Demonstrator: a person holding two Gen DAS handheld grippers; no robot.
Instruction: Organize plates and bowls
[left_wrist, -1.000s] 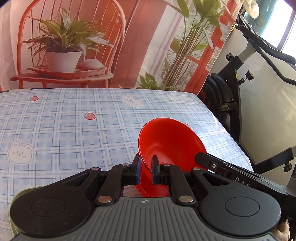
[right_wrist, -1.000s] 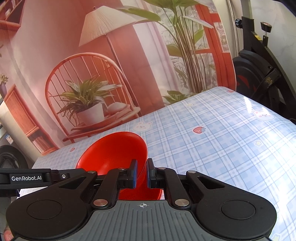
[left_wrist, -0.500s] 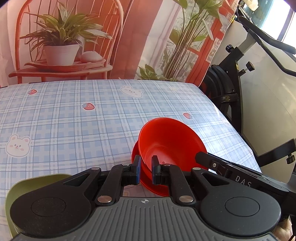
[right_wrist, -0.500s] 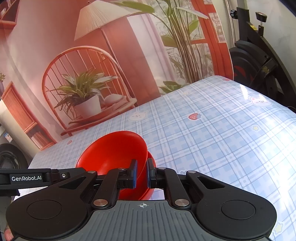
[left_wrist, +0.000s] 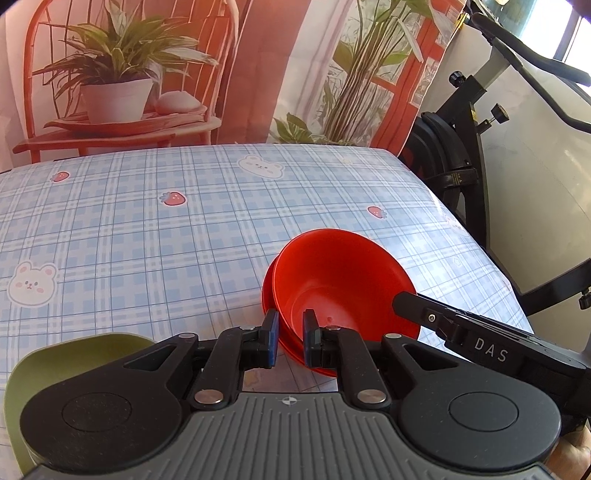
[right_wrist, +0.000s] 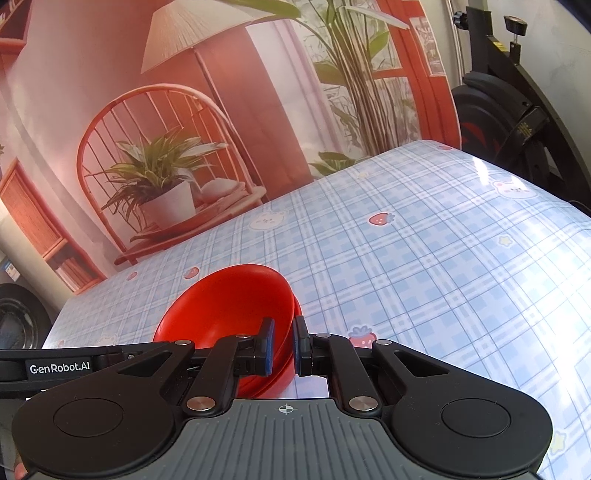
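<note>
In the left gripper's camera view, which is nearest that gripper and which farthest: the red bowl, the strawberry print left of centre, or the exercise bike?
1. Red bowl, pinched at the left gripper.
2. Strawberry print, mid-table, left of centre.
3. Exercise bike, beyond the table's far right corner.

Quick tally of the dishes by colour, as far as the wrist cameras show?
Red: 2, a bowl held over a second red dish
Green: 1, a green dish, mostly hidden
Total: 3

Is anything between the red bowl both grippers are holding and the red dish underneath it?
Nothing visible. The red bowl, pinched at its rim by the left hand-held gripper and the right hand-held gripper, sits tilted right over the red dish; whether they touch cannot be told.
</note>
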